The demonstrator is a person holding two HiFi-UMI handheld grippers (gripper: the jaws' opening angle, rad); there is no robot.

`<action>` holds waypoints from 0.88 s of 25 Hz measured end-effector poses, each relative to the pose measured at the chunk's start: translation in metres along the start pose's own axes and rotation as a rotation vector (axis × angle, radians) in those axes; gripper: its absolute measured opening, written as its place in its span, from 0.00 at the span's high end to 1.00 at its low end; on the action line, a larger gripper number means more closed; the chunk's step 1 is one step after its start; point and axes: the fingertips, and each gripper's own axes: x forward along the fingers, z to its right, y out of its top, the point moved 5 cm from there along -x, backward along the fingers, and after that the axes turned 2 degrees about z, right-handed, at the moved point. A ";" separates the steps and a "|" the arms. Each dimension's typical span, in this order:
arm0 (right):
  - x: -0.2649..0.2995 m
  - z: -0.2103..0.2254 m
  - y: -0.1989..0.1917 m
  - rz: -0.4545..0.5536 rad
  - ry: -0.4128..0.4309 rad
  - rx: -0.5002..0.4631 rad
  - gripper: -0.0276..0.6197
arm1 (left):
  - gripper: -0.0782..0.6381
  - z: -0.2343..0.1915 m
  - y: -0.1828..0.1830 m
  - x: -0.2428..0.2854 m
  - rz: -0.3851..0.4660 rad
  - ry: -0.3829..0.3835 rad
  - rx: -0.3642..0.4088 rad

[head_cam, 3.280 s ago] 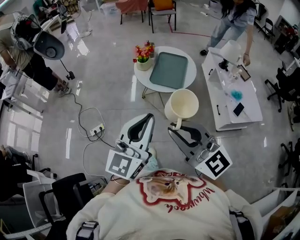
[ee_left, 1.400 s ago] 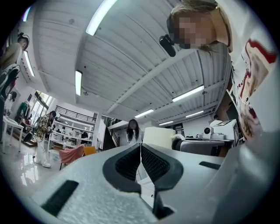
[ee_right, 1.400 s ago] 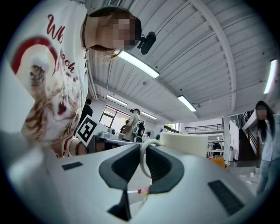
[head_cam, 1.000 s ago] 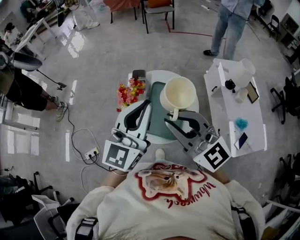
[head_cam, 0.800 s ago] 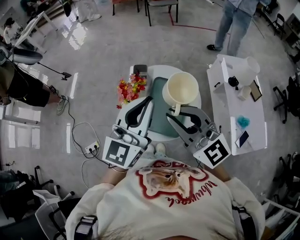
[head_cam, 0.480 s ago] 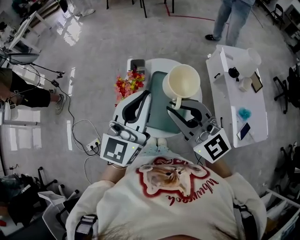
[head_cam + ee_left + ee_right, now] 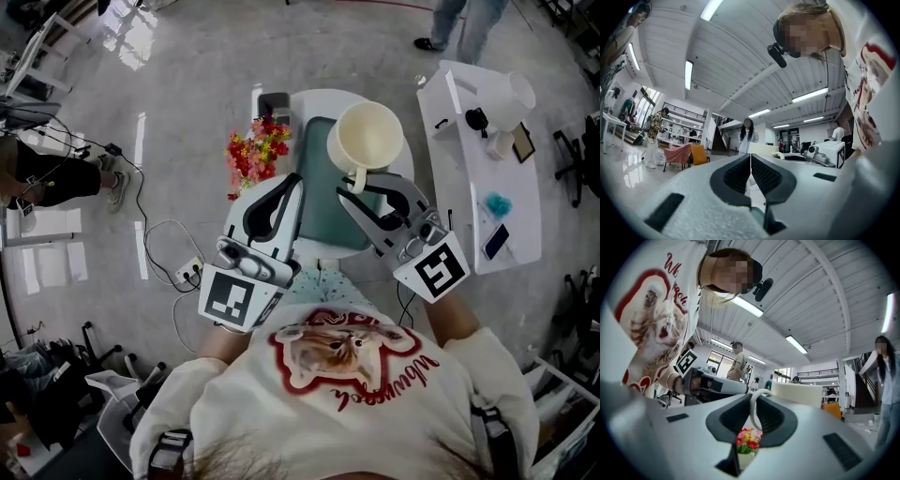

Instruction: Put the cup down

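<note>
While the cup [image 7: 366,136] hangs over the far right of the tray [image 7: 323,202], apparently clear of it, I log as follows.

- Right gripper [image 7: 352,187]: fingers [image 7: 776,418] closed on the cup's handle; cup upright, mouth up.
- Left gripper [image 7: 292,187]: fingers [image 7: 766,176] pressed together, nothing between them, idle over the tray's left side.
- Bench [image 7: 314,98]: round, white, carrying the tray and flowers [image 7: 253,155].
- Step, by my reading: carry finished, set-down pending.
- Next: lower the cup level until its base seats, then part the fingers.
</note>
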 end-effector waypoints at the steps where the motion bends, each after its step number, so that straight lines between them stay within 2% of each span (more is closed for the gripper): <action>1: 0.001 0.000 -0.003 -0.003 -0.002 0.001 0.87 | 0.87 0.000 -0.001 -0.001 -0.003 -0.004 -0.001; 22: 0.001 -0.008 -0.072 -0.060 -0.034 0.061 0.87 | 0.87 -0.001 -0.047 -0.002 -0.072 -0.022 -0.076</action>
